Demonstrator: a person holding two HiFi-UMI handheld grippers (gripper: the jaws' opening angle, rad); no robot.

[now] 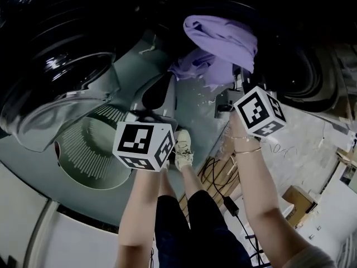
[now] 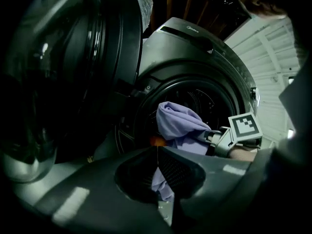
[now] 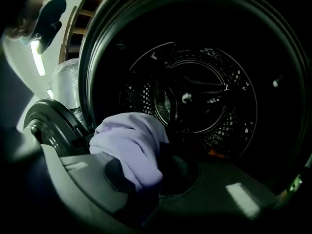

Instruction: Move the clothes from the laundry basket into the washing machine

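Observation:
A purple garment hangs bunched at the mouth of the front-loading washing machine. My right gripper is shut on its upper bulk, just outside the dark drum. My left gripper sits lower and to the left, its jaws closed on the garment's trailing end. A small orange item lies inside the drum. The green slatted laundry basket stands on the floor at lower left; no clothes show in it.
The round machine door stands swung open at the left, above the basket. The person's legs and a pale shoe are below the grippers. Black cables and a cardboard box lie on the floor at right.

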